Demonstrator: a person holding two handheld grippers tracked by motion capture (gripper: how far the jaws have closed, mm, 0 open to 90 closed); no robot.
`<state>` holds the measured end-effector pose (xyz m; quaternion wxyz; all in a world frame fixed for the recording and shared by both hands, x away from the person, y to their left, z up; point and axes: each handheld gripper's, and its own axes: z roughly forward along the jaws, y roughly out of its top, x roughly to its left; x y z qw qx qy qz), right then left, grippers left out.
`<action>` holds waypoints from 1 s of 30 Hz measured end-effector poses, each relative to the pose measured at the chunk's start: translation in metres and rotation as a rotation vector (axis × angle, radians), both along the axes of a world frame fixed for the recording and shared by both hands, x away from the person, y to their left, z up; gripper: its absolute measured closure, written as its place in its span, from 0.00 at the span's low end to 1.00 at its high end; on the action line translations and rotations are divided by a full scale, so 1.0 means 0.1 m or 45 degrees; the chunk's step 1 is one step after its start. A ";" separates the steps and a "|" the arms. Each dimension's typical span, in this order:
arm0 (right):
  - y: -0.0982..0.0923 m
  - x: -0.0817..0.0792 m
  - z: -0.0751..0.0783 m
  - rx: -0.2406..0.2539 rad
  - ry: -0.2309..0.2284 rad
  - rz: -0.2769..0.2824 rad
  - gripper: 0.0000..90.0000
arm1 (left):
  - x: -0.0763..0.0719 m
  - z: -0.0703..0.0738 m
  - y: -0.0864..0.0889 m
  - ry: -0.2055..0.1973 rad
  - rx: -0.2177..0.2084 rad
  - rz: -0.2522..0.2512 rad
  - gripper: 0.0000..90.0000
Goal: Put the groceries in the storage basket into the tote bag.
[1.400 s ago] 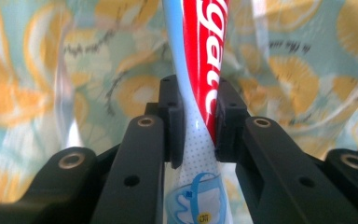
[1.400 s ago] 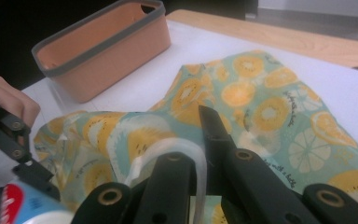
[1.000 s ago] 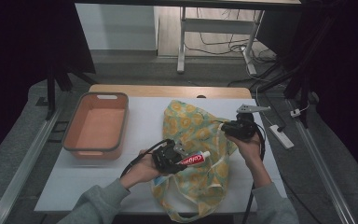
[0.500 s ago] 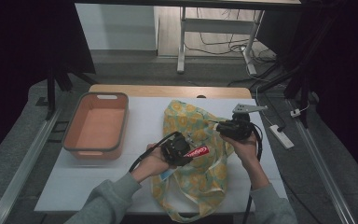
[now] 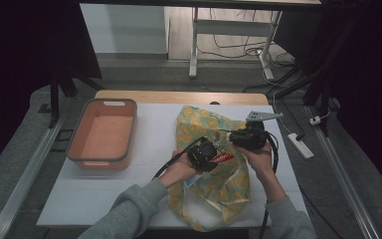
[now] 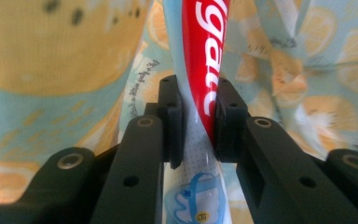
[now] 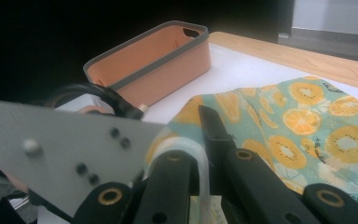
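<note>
White tabletop [image 5: 144, 189]: left gripper [image 6: 199, 116] clamps toothpaste tube [image 6: 205, 60]; right gripper [image 7: 200, 140] pinches fruit-print bag [image 5: 209, 184] edge.

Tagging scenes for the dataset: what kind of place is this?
Probably a lab recording station, not a home: a white table on a bare floor, cables and a power strip behind it, dark screens at the sides. Props: a tub, a printed bag.

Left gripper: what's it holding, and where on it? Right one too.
The left gripper clamps a red toothpaste tube partway along its length. The right gripper is shut on the fruit-print bag, pinching a whitish handle strap.
</note>
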<state>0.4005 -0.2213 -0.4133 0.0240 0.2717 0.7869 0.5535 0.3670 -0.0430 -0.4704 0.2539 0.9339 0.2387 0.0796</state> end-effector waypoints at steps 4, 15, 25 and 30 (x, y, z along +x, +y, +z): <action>0.00 0.01 -0.01 -0.023 0.001 -0.012 0.99 | 0.08 -0.09 -0.05 0.003 0.007 0.015 0.84; -0.12 0.06 -0.06 -0.028 0.014 -0.077 0.99 | 0.03 -0.02 0.10 -0.030 -0.108 0.016 0.66; -0.12 0.07 -0.13 -0.077 0.024 -0.092 0.99 | -0.28 0.34 0.76 -0.124 -0.278 0.085 0.45; -0.12 0.03 -0.17 -0.107 0.033 -0.081 0.99 | -0.36 0.34 1.14 -0.119 -0.352 0.142 0.44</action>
